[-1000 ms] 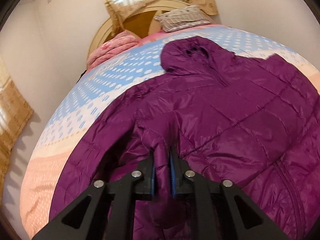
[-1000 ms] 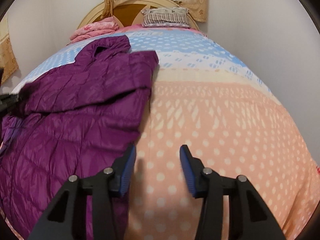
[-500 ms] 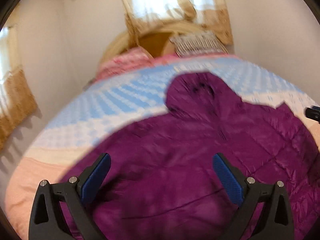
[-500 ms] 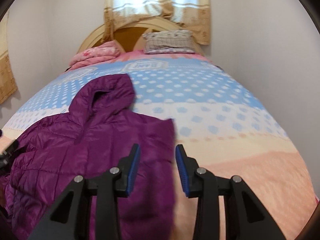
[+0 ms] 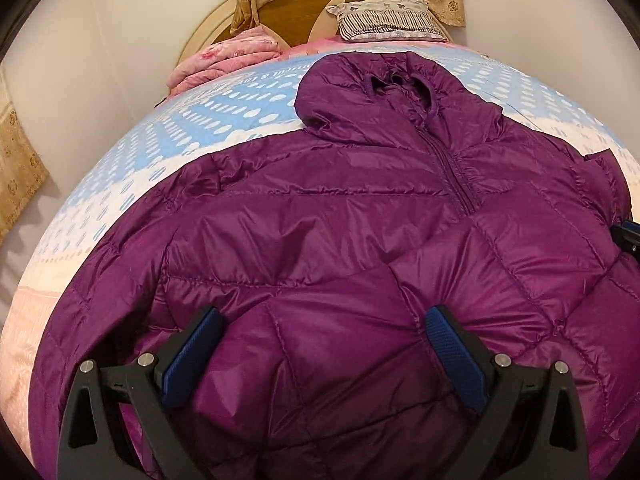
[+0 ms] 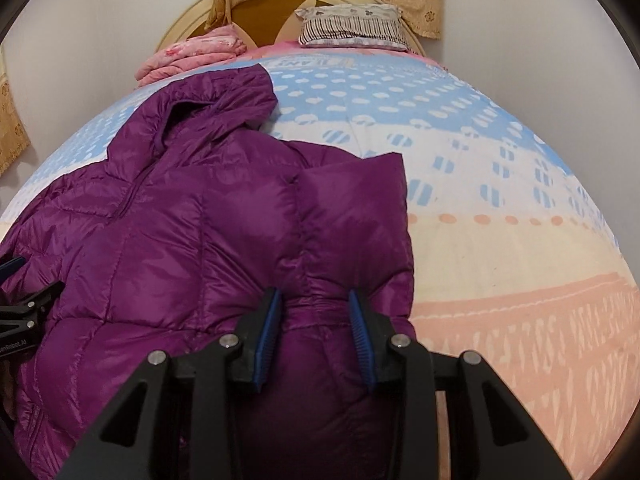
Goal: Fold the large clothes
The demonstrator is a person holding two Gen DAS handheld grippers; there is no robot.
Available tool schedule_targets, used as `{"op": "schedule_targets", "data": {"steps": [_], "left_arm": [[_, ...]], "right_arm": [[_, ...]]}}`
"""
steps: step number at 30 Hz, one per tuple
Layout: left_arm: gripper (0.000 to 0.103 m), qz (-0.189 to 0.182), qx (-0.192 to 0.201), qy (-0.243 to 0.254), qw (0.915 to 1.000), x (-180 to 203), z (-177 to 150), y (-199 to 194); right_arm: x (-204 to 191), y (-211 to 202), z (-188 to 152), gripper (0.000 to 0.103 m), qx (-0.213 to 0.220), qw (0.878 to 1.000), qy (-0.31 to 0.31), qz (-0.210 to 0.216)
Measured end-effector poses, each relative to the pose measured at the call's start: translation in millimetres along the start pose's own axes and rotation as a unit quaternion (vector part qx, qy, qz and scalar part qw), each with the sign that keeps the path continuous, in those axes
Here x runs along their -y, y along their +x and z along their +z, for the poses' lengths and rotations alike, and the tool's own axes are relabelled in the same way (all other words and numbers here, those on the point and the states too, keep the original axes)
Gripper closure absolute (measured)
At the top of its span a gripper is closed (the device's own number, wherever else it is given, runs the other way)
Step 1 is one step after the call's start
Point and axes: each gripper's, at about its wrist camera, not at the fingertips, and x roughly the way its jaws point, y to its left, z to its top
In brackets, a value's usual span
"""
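Purple puffer jacket [image 5: 320, 240] lies front-up on the dotted bedspread [image 6: 480, 208], hood [image 5: 372, 92] twd the headboard [image 6: 260, 12], zip closed. L gripper [image 5: 324, 356] hovers over the lower body w/ jaws spread wide, having just opened, nothing pinched, fabric only beneath. R gripper [image 6: 314, 328] sits at the jacket's right side, jaws narrowed and closing, blue pads [image 6: 269, 336] pressing a bunched fold of the sleeve [image 6: 352, 208]. Striped pillow [image 6: 352, 26] and pink folded blanket [image 6: 192, 54] at the bed's head
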Motion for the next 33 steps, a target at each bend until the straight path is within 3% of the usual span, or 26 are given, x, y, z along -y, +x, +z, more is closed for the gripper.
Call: {"op": "schedule_targets", "data": {"steps": [27,33], "left_arm": [[0.001,0.0,0.002,0.0,1.0,-0.7,1.3,0.4],[0.001,-0.011,0.004,-0.022,0.9997,-10.9,8.6,-16.5]], "right_arm": [[-5.0,2.8,1.3,0.065,0.001,1.0,-0.016,-0.019],[12.7,-30.5,18.9,0.065,0.044,0.998,0.035,0.013]]}}
